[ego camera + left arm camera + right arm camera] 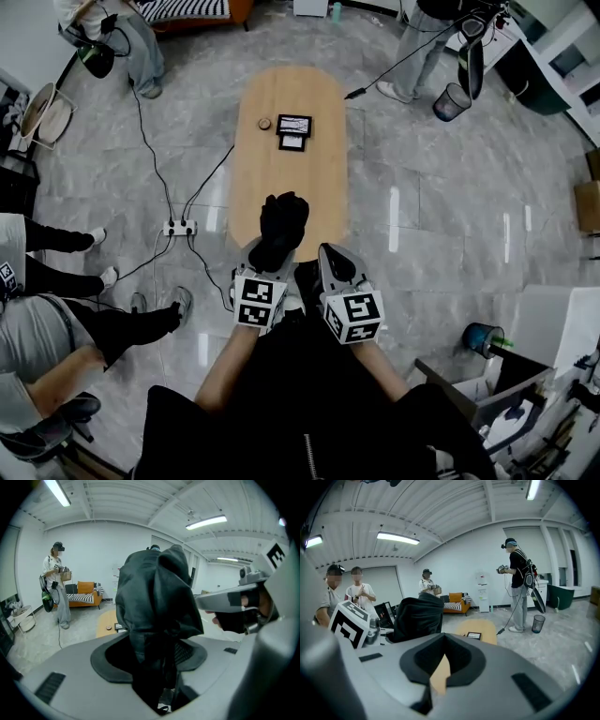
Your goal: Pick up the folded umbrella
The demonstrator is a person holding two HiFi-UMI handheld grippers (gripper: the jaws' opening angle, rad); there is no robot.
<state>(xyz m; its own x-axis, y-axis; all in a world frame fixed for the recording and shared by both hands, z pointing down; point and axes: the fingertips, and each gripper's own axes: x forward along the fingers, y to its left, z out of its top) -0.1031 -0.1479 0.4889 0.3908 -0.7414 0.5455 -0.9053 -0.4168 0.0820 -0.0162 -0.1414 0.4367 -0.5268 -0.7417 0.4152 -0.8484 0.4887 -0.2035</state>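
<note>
The folded umbrella (283, 228) is a black bundle of fabric, lifted above the near end of the wooden table (291, 169). My left gripper (272, 259) is shut on its lower part. In the left gripper view the umbrella (154, 597) stands up from between the jaws of the left gripper (159, 670) and fills the middle. My right gripper (336, 262) hovers just to the right of it, shut, with nothing in it. In the right gripper view the right gripper (440, 667) shows closed pads, and the umbrella (417, 617) is off to their left.
A small round object (264, 123) and a black-and-white card (293, 130) lie at the table's far end. A power strip (179, 227) and cables lie on the floor to the left. People sit at the left; others stand at the back. A bin (451, 101) stands far right.
</note>
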